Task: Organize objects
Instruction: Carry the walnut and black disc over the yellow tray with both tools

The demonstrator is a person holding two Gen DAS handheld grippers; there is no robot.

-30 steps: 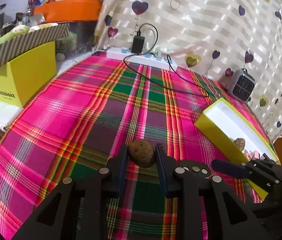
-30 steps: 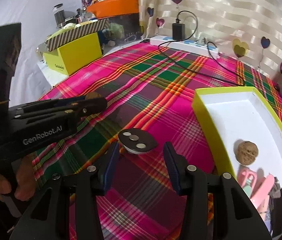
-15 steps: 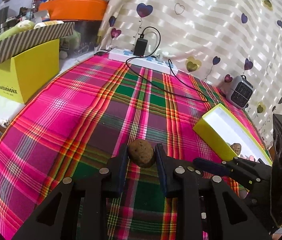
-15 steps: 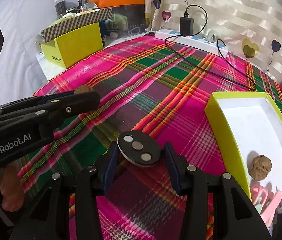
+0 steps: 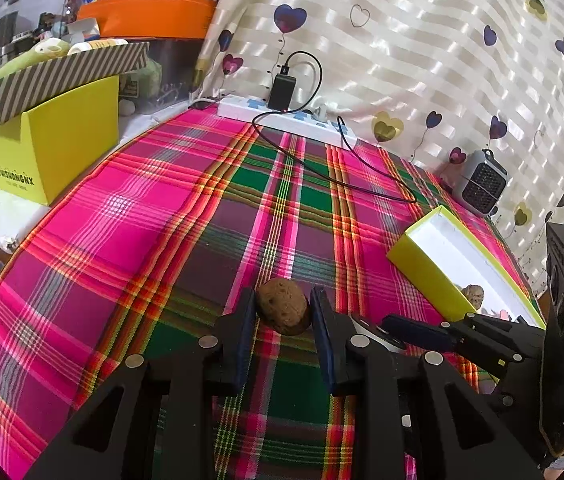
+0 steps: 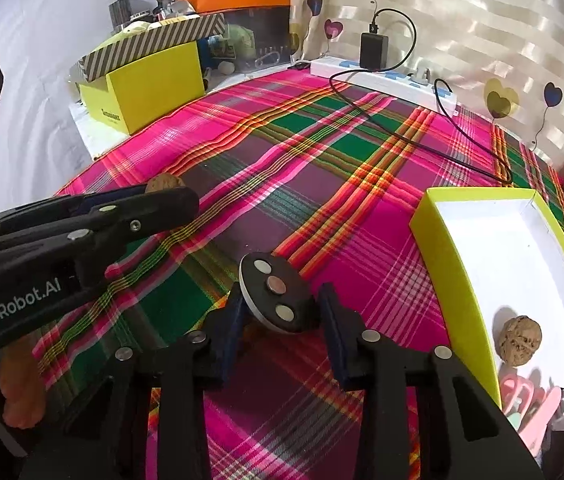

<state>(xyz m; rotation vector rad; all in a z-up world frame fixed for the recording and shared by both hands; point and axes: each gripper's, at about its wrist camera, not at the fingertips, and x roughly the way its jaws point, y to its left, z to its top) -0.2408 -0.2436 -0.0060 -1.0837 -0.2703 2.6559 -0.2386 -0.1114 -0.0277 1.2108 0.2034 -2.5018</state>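
Note:
My left gripper (image 5: 283, 316) is shut on a brown walnut (image 5: 283, 307) and holds it above the plaid cloth; the nut also shows in the right wrist view (image 6: 164, 182). My right gripper (image 6: 280, 314) is shut on a round black disc with three metal studs (image 6: 276, 298), lifted off the cloth. An open yellow box with a white inside (image 6: 454, 280) lies to the right. It holds a second walnut (image 6: 520, 340) and pink tools (image 6: 534, 408). The box also shows in the left wrist view (image 5: 426, 268).
A white power strip (image 5: 282, 118) with a black charger and cable lies at the table's far edge. A yellow box with a striped lid (image 5: 42, 136) and an orange tub (image 5: 150, 16) stand at the far left. A small grey heater (image 5: 482, 184) stands at the far right.
My right gripper closed on the black disc and lifted it off the cloth. My left gripper kept the walnut and rose a little.

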